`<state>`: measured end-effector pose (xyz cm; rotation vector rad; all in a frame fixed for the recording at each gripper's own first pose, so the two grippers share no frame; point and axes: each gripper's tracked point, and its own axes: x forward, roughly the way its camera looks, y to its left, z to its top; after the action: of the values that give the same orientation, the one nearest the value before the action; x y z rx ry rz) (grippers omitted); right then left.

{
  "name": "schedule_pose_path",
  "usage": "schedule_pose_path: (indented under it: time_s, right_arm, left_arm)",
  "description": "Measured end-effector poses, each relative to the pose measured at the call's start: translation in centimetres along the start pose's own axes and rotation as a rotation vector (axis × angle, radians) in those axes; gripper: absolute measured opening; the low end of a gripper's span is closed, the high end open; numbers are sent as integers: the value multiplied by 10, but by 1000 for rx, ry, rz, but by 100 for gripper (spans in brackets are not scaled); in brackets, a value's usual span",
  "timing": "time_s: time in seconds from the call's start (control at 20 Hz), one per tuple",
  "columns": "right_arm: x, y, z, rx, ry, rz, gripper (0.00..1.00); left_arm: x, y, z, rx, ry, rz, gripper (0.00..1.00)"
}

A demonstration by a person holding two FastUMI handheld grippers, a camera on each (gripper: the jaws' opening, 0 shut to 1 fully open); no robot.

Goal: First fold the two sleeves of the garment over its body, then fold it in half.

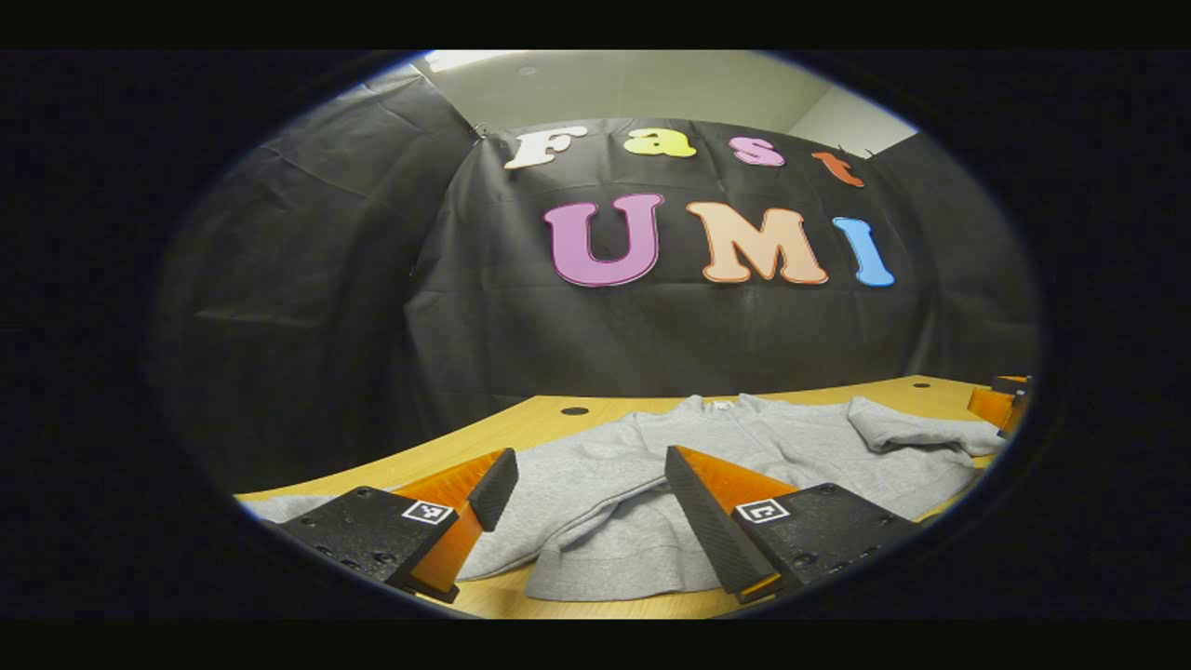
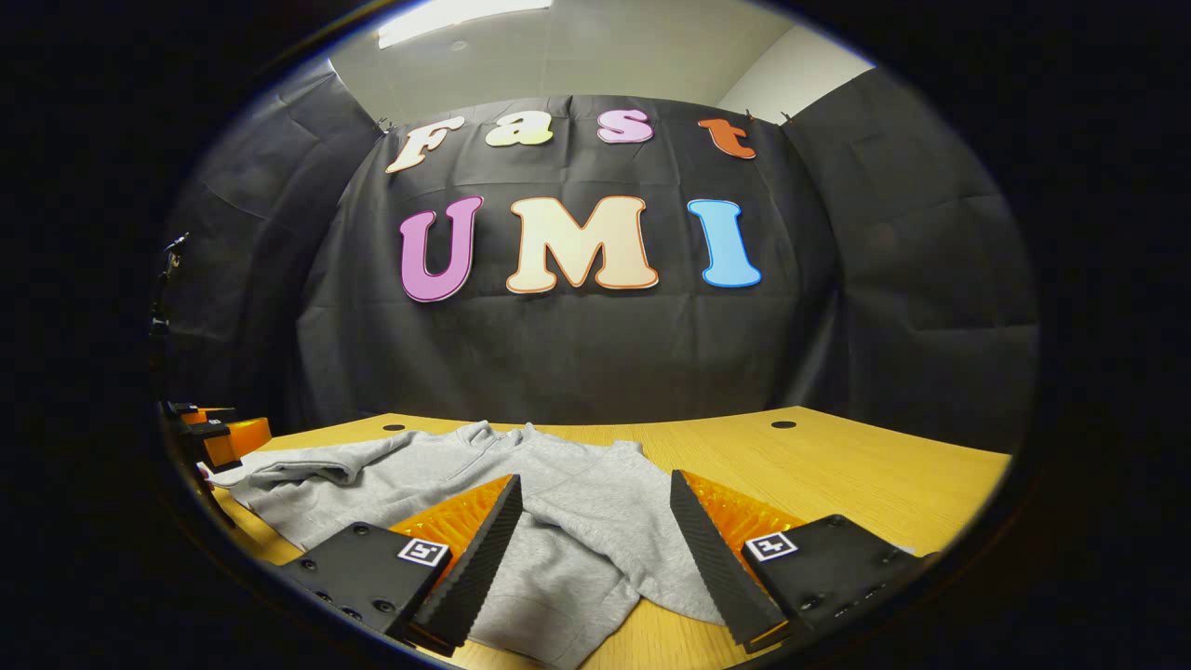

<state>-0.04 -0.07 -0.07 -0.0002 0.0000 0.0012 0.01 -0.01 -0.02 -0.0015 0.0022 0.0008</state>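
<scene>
A grey sweatshirt (image 1: 651,465) lies on the wooden table (image 1: 521,428), crumpled, collar toward the wall. My left gripper (image 1: 586,475) hovers open just above its near hem, fingers spread wide with nothing between them. In the right gripper view the same sweatshirt (image 2: 521,493) spreads to the left, one sleeve bunched at the far left and another trailing toward the near edge. My right gripper (image 2: 595,502) stands open over that near sleeve, holding nothing. The other gripper (image 2: 219,433) shows at the far left edge of the right gripper view, and at the far right edge (image 1: 1000,405) of the left gripper view.
The table (image 2: 837,465) stretches bare to the right of the garment, with two small dark holes (image 2: 783,424) near its back edge. Black cloth wall rises directly behind the table.
</scene>
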Motion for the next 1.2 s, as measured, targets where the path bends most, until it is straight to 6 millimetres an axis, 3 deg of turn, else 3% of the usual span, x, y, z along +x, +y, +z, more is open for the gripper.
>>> schedule_pose_path:
  time_s: [0.9,1.05,1.2]
  right_arm:
    - [2,2,0,10,4,15,99]
    - [8,-8,-5,76,61,18,99]
    - [12,-27,15,139,95,25,99]
  left_arm:
    - [0,1,0,0,-1,-1,93]
    - [-1,1,0,0,-1,-1,94]
    - [0,-1,0,0,-2,-5,94]
